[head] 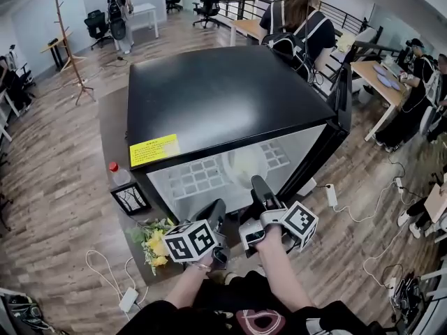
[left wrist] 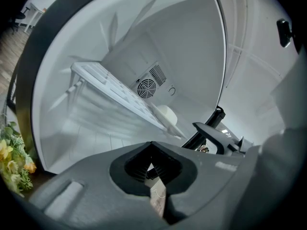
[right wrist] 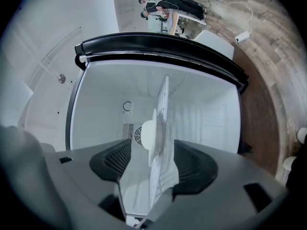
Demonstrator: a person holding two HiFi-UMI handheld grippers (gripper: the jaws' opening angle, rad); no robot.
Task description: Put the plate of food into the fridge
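The plate of food (head: 248, 165) is resting on the wire shelf (head: 199, 179) inside the open fridge (head: 223, 96), well back near the rear wall, probably so that it is clearing the opening for closing. The left claw (left wrist: 152, 152) is keeping its jaws together on nothing. The right claw (right wrist: 146, 176), rolled onto its side, is holding its jaws apart and empty. Both forearms are reaching forward side by side, and the claws are hovering just outside the fridge mouth.
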